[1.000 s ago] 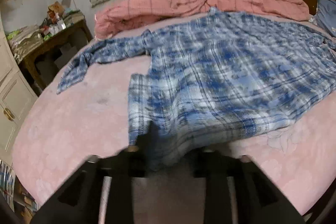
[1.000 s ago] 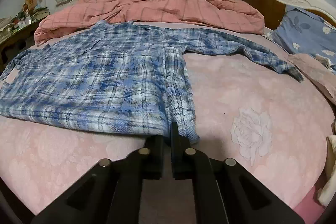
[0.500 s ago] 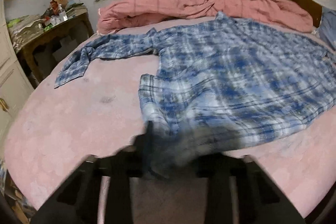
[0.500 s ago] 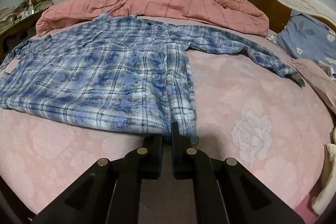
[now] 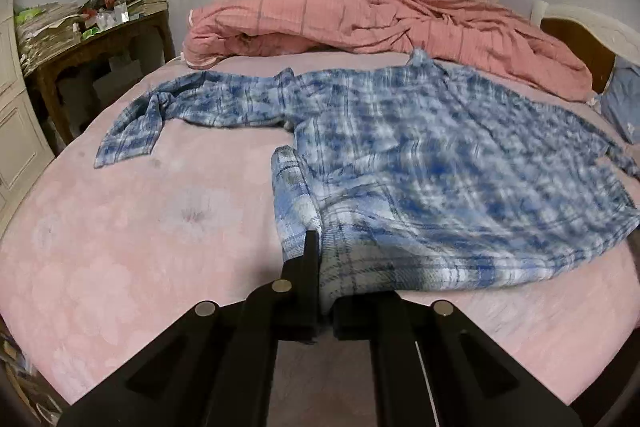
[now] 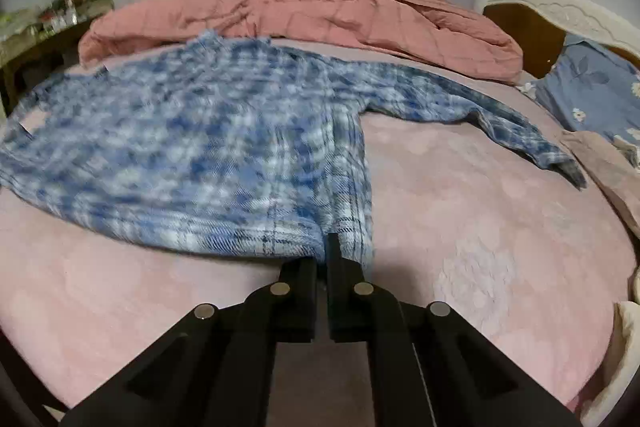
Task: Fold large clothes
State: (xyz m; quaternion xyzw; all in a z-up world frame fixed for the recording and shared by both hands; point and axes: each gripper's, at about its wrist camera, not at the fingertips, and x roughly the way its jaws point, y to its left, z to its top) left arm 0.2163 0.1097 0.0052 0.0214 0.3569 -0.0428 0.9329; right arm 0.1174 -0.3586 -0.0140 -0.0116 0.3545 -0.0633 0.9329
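Both grippers — left, right — pinch the plaid shirt's hem.

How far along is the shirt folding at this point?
Early. Done: the blue plaid shirt lies spread on the pink bed, sleeves out to both sides. In hand: the left tongs and right tongs are each shut on a corner of its near hem, which rides slightly off the bed. Left: no fold shows yet, so the sleeves and the body are all still to fold.
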